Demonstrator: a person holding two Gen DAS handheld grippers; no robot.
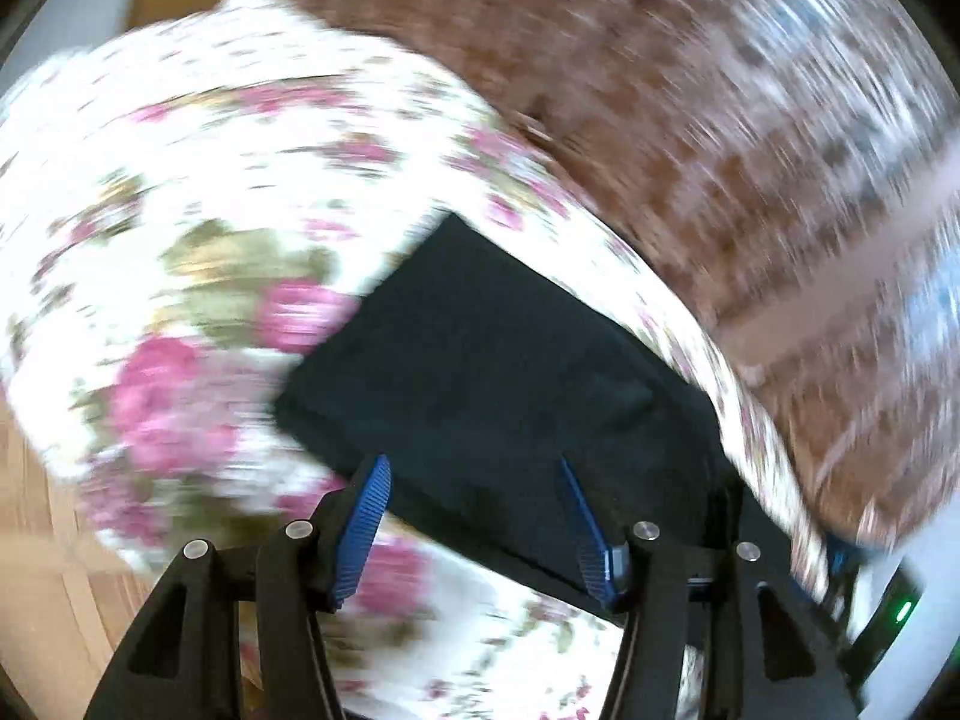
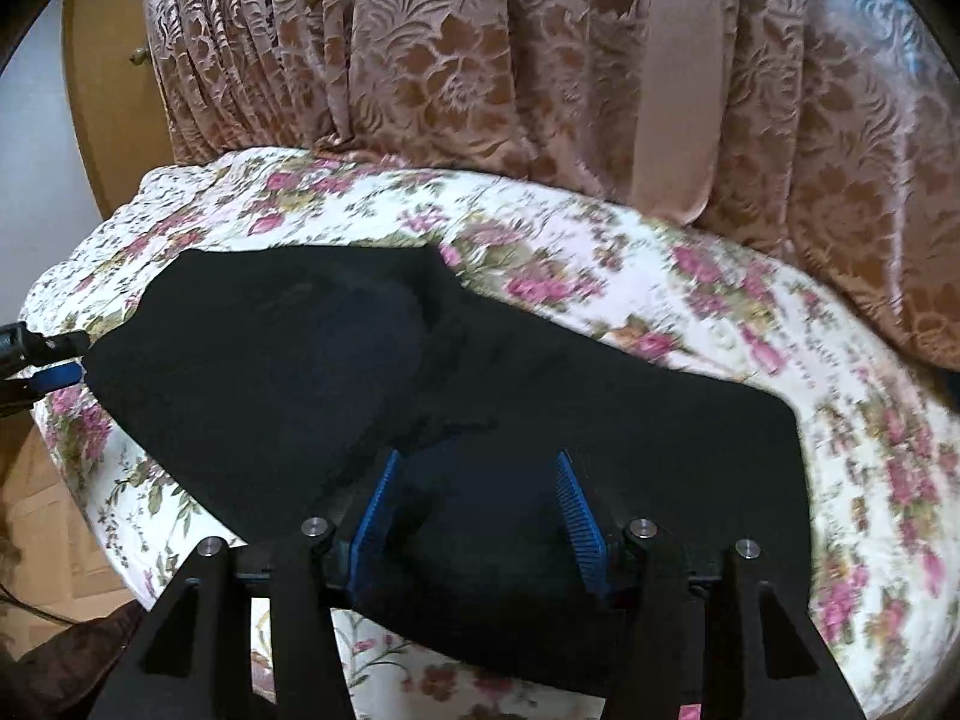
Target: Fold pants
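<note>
Curtain (image 2: 480,60): brown floral drape, hangs behind the bed.

Bed (image 2: 690,276): floral cover, white with pink roses; carries the pants. Wood floor (image 1: 36,510) beside it.

Pants (image 2: 360,348): black, spread flat across the bed, lying left to right in the right wrist view. One end shows a squared corner in the left wrist view, where the picture is heavily smeared. Layers hard to count; cloth too dark to tell seams.

Right tongs (image 2: 477,498): blue pads apart, over the near edge of the pants. Cloth lies between and beneath the pads; no pinch shows.

Left tongs (image 1: 477,516): pads wide apart, nothing clamped, poised over the pants' near edge. In the right wrist view they sit at the pants' far left end.

Step, as judged: between folds, both tongs free of the cloth. Next move likely calls for each to close on an edge, lift it evenly and carry it over the rest, keeping corners aligned.
</note>
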